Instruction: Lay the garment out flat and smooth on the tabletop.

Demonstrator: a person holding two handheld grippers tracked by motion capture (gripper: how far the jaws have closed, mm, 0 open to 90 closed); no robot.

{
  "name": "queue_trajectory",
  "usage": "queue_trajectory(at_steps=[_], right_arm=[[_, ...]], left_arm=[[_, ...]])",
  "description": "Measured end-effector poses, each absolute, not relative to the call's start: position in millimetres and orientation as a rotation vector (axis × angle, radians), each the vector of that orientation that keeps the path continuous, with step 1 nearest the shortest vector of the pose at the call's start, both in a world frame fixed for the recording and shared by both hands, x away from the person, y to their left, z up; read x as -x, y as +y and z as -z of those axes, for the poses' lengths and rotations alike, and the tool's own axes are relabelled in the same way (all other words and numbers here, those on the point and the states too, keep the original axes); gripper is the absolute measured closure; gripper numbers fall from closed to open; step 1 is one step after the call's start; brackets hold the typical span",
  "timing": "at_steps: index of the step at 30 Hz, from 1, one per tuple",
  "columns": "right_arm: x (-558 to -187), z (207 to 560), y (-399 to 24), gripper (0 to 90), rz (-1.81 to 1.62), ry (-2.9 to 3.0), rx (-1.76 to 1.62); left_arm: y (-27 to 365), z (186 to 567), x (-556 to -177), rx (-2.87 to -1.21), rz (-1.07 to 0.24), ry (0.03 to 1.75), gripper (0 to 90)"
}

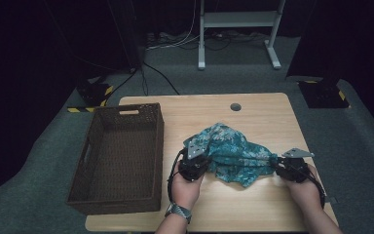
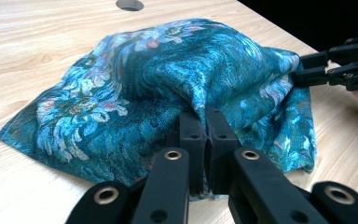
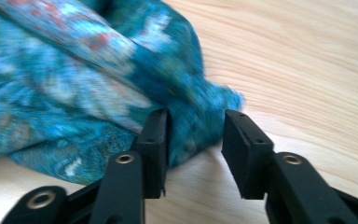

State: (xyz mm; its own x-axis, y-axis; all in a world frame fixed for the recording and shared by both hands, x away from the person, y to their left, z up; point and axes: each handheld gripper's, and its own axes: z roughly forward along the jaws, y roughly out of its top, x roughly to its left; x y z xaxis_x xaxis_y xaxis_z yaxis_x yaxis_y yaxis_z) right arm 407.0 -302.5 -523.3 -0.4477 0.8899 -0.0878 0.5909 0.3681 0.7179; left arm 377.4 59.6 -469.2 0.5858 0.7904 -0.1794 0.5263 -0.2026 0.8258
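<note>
Nearest to us, two forearms come in over the near edge of the wooden table (image 1: 253, 204), the left wrist wearing a metal watch (image 1: 177, 211), and each hand holds a pair of tongs. Our left tongs (image 1: 198, 158) have their jaws pressed together on a raised fold at the near edge of the teal flowered cloth (image 1: 229, 152); in the left gripper view the fabric (image 2: 168, 88) rises in a ridge straight out of the closed left tongs (image 2: 205, 123). Our right tongs (image 1: 278, 163) sit at the cloth's right-hand corner, and in the right gripper view the right tongs (image 3: 195, 135) stand spread apart, with the bunched tip of the cloth (image 3: 98, 84) lying between the jaws against the left one, the other jaw clear of it. From the left gripper view we also see those right tongs (image 2: 307, 70) reaching in at the cloth's far right edge. The cloth lies crumpled on the table between the two hands, right of centre. Beside it to the left, a dark brown woven basket (image 1: 93, 141) with handle slots rests on the table's left part; we see nothing inside it. Farther back, a round grommet hole (image 1: 235, 107) sits near the table's far edge, and beyond it on the grey carpet stand the white legs of a frame (image 1: 237, 29) among loose cables.
</note>
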Motion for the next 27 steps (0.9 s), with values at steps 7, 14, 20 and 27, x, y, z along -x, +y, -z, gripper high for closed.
queue_trajectory(at_steps=[7,14,20,27], right_arm=[[-388,507,-298,51.8,-0.891,2.099,-1.252],[-348,506,-258,50.4,-1.027,2.15,-1.167],[-340,514,-213,49.9,-1.04,2.267,-1.088],[-346,528,-186,51.5,-0.982,2.342,-1.089]], left_arm=[[55,468,-382,-1.864,-0.348,1.059,86.6],[52,474,-386,-1.852,-0.327,1.074,85.2],[51,477,-387,-1.839,-0.316,1.078,85.0],[53,477,-385,-1.818,-0.319,1.09,85.0]])
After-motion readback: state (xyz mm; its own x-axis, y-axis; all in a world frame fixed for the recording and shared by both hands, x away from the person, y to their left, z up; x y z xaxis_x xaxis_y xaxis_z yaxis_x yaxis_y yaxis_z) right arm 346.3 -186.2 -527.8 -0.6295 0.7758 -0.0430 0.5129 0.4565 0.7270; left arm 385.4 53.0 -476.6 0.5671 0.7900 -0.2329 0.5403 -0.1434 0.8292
